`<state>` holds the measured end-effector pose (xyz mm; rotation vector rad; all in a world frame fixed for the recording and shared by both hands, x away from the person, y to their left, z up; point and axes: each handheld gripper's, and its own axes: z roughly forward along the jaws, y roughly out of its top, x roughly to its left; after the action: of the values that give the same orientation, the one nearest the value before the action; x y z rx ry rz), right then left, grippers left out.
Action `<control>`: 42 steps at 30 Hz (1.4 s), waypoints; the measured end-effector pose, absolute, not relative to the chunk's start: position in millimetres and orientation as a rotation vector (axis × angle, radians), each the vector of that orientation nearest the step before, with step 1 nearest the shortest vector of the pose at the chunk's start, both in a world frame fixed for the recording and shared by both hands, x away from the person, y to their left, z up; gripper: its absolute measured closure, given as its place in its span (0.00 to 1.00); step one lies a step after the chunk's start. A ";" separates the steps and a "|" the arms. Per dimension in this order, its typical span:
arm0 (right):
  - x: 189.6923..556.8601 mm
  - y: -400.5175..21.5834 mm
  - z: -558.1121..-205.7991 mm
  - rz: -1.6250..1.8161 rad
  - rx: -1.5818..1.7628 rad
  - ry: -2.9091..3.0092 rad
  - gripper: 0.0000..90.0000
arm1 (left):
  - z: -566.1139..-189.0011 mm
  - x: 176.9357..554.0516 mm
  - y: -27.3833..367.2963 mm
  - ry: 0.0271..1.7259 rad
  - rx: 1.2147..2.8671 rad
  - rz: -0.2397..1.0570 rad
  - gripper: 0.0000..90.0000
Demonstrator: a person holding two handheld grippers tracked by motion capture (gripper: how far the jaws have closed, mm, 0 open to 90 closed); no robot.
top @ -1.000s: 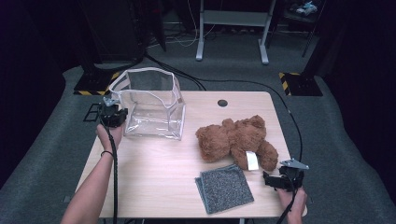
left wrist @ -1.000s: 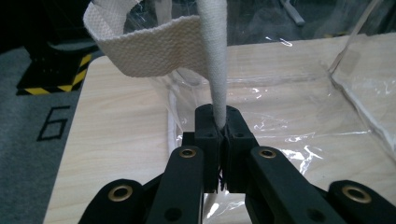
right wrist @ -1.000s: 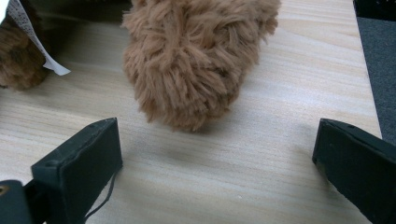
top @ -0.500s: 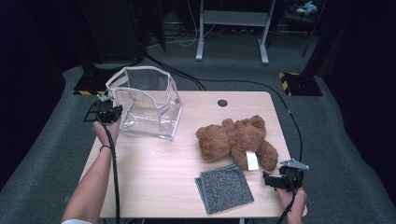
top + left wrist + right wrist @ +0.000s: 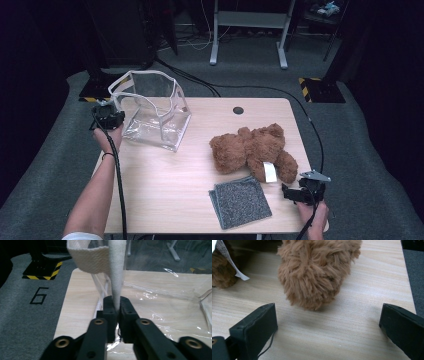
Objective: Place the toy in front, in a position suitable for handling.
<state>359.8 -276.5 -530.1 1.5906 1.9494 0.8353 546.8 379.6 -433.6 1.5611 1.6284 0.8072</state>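
Observation:
A clear plastic bag (image 5: 155, 117) with white webbing edges stands open at the table's far left. My left gripper (image 5: 118, 115) is at the bag's left rim. In the left gripper view its jaws (image 5: 117, 307) pinch the bag's white strap (image 5: 117, 272); they have just been opening a little, and the strap is still between them. A brown teddy bear (image 5: 252, 150) lies at the right with a white tag (image 5: 270, 171). My right gripper (image 5: 290, 192) rests open at the front right, and the bear's furry limb (image 5: 317, 272) lies just beyond its jaws (image 5: 329, 325).
A grey square cloth (image 5: 241, 201) lies flat near the front edge of the wooden table (image 5: 165, 190), left of my right gripper. A dark round grommet (image 5: 238, 110) sits at the table's back. Black cables trail from both grippers, and floor stands are behind the table.
My left hand has moved left, drawing the bag by its strap toward the table's left edge. The right hand, the bear and the cloth have stayed put.

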 end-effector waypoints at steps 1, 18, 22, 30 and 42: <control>359.8 -276.5 -530.1 0.836 1.591 1.949 0.01 | -433.2 544.1 380.6 1.630 1.552 0.784 0.81; 359.7 -276.3 -530.1 0.834 1.592 1.947 0.01 | -425.0 466.6 312.9 1.290 1.675 0.681 0.15; 359.7 -276.3 -530.1 0.834 1.592 1.947 0.01 | -420.3 456.9 294.1 1.203 1.694 0.669 0.20; 359.7 -276.3 -530.1 0.834 1.592 1.946 0.01 | -421.3 462.8 268.2 1.143 1.717 0.658 0.48; 359.8 -276.3 -530.1 0.834 1.592 1.946 0.01 | -420.3 482.3 256.8 1.196 1.684 0.738 0.90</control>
<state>359.8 -276.3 -530.1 1.5922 1.9462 0.8344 482.3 256.8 -420.3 1.6835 1.1956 0.7379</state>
